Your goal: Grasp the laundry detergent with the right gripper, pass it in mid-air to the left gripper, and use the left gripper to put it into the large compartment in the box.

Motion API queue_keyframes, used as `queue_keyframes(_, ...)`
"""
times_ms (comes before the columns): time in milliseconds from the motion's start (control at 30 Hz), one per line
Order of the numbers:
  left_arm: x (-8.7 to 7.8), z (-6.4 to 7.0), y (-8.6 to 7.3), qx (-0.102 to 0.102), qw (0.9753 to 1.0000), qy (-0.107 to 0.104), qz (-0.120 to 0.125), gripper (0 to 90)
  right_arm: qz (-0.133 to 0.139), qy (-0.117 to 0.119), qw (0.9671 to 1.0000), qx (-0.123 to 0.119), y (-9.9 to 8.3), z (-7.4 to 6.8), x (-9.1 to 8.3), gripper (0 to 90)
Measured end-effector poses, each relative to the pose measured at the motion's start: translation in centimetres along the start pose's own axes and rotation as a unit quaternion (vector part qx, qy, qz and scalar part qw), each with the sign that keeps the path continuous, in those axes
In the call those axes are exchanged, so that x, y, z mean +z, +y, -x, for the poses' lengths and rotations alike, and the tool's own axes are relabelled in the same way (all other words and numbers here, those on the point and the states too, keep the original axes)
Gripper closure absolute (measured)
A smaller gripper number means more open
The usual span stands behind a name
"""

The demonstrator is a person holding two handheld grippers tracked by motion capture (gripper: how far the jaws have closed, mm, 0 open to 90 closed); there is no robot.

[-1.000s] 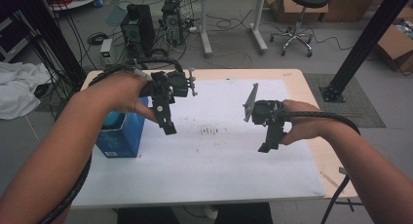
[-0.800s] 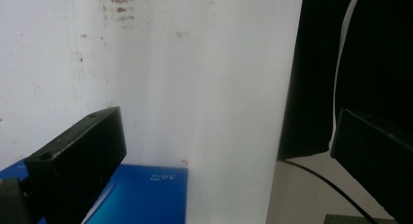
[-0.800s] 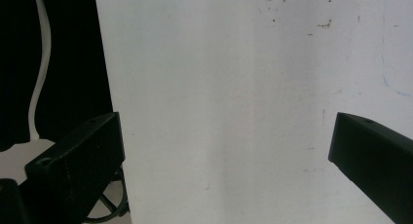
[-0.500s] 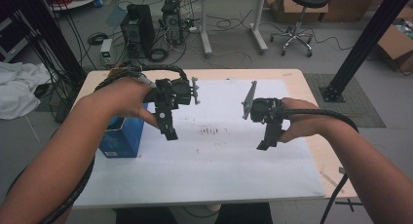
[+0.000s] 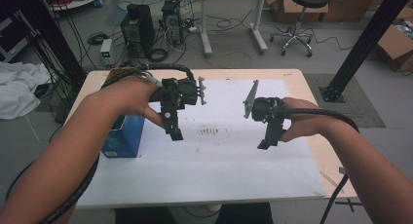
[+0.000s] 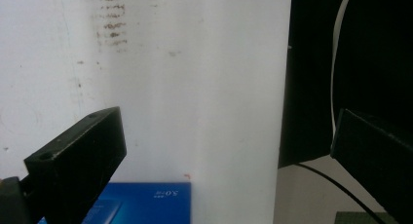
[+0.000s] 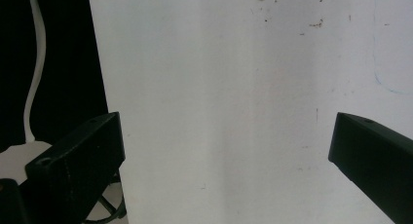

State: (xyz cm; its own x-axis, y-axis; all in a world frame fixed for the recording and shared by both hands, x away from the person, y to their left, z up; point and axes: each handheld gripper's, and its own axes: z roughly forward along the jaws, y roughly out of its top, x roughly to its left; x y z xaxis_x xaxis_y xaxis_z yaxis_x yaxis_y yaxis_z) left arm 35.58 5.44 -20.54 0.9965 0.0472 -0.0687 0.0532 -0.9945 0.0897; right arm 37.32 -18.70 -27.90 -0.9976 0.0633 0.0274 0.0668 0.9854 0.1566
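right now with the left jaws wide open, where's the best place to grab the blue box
Probably from above, across its two broad faces near the top edge. The blue box stands upright at the table's left edge, a narrow slab, and the open left gripper hangs just to its right. The far side is hidden behind the forearm.

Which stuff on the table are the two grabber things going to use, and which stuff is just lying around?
For the job:
- left gripper, jaws wide open, empty
- right gripper, jaws wide open, empty
- blue box, the thing nearest the left gripper
- white sheet on the table

Just lying about:
- office chair
- computer towers on the floor
- white cloth
- cardboard boxes
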Motion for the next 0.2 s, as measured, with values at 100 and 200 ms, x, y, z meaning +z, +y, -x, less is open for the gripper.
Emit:
queue_keyframes(100, 0.25, -0.05, 0.14, 0.000, 1.0000, 0.000, -0.001, 0.1, 0.000, 0.000, 1.0000, 0.001, -0.15, -0.02, -0.02, 0.0)
queue_keyframes(200, 0.40, -0.04, 0.24, -0.001, 1.0000, 0.000, -0.006, 0.1, -0.003, -0.001, 1.0000, 0.003, -0.25, -0.14, -0.04, 0.0)
